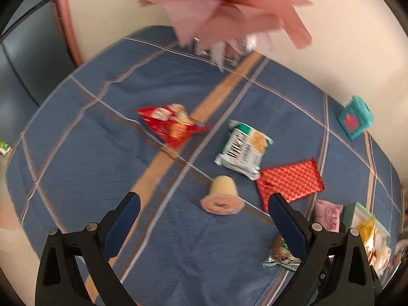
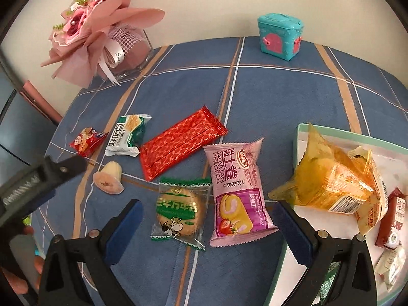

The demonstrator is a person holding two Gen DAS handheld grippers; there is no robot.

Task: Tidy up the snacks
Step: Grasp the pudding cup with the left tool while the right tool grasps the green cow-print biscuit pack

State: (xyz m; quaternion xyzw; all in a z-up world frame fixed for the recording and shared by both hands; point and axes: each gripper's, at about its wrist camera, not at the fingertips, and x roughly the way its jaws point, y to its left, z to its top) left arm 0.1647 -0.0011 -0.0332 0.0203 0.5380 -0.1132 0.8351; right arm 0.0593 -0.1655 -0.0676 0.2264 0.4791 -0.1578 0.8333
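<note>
Snacks lie loose on a blue plaid tablecloth (image 2: 280,97). In the right wrist view: a pink Swiss roll pack (image 2: 236,191), a green-edged biscuit pack (image 2: 179,209), a red foil pack (image 2: 182,144), a green-white pack (image 2: 128,135), a small red pack (image 2: 86,141) and a jelly cup (image 2: 108,178) on its side. My right gripper (image 2: 207,219) is open and empty above the biscuit and Swiss roll. My left gripper (image 1: 204,209) is open and empty just short of the jelly cup (image 1: 223,197); it also shows at the left of the right wrist view (image 2: 46,176).
A white tray with a green rim (image 2: 301,137) at the right holds an orange-wrapped pack (image 2: 331,181) and several other snacks. A pink bouquet in a glass vase (image 2: 102,33) and a teal toy box (image 2: 280,35) stand at the table's back by the wall.
</note>
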